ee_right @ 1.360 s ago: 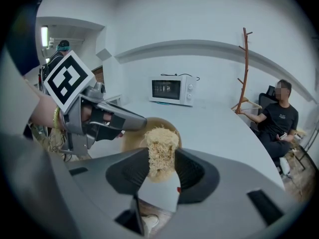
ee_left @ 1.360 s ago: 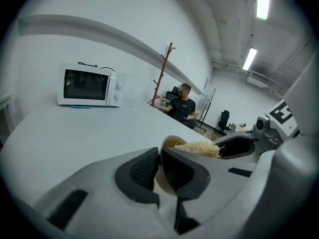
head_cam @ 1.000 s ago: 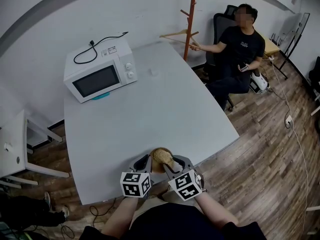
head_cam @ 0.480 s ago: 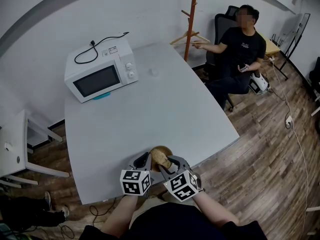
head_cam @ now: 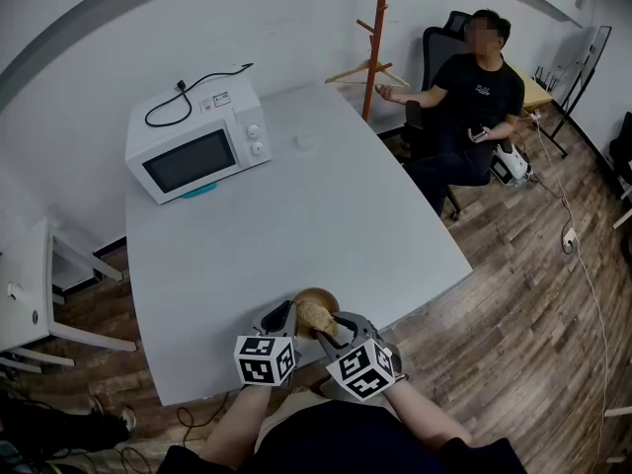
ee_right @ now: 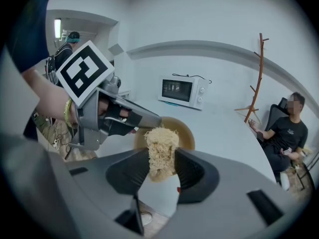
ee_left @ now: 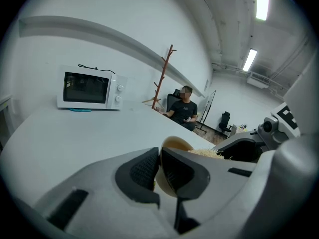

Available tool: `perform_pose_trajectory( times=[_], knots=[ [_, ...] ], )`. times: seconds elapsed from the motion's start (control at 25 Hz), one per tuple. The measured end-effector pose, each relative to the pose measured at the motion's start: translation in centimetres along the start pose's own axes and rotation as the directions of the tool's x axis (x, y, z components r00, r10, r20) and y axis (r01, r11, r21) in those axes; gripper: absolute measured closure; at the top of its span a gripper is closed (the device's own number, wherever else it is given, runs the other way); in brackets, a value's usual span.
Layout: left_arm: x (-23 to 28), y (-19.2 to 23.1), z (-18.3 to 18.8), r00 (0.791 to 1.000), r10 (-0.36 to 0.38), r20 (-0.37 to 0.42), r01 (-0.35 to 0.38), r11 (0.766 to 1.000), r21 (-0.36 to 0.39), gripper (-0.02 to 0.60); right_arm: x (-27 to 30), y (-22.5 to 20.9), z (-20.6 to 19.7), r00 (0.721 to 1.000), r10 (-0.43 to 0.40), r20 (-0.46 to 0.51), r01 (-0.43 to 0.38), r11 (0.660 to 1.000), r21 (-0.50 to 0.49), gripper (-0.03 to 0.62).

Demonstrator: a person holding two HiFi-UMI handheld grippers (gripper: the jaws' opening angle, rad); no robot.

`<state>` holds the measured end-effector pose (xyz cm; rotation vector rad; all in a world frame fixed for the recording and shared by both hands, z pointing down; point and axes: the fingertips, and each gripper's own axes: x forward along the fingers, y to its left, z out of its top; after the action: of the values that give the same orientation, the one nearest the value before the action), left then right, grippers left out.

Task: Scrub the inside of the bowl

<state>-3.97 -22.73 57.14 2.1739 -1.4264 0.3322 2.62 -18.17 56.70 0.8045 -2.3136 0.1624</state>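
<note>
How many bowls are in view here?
1. The tan round bowl is at the grey table's near edge, its rim pinched by the left gripper, with the right gripper's straw-coloured fibre scrubber over it. No other bowl shows.

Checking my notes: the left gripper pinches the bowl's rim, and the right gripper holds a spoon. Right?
No: the right gripper holds a tan fibrous scrubber, not a spoon, as the right gripper view shows. The left gripper does pinch the rim of the bowl.

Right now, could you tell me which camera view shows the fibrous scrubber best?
The right gripper view: the scrubber sits large between the right gripper's jaws. The head view shows a small tan lump; the left gripper view, only fibres beyond the bowl rim.
</note>
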Motion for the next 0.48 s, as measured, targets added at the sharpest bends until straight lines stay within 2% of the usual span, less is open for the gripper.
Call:
perform_pose_trajectory(
  times=[0.48],
  knots=[
    [0.4,0.3,-0.9,1.0,-0.014,-0.019,0.014,1.0,-0.023,0.549,-0.1,-2.2,-0.8,0.998,-0.065,-0.022,0.066,0.996,0.051,0.434]
  ],
)
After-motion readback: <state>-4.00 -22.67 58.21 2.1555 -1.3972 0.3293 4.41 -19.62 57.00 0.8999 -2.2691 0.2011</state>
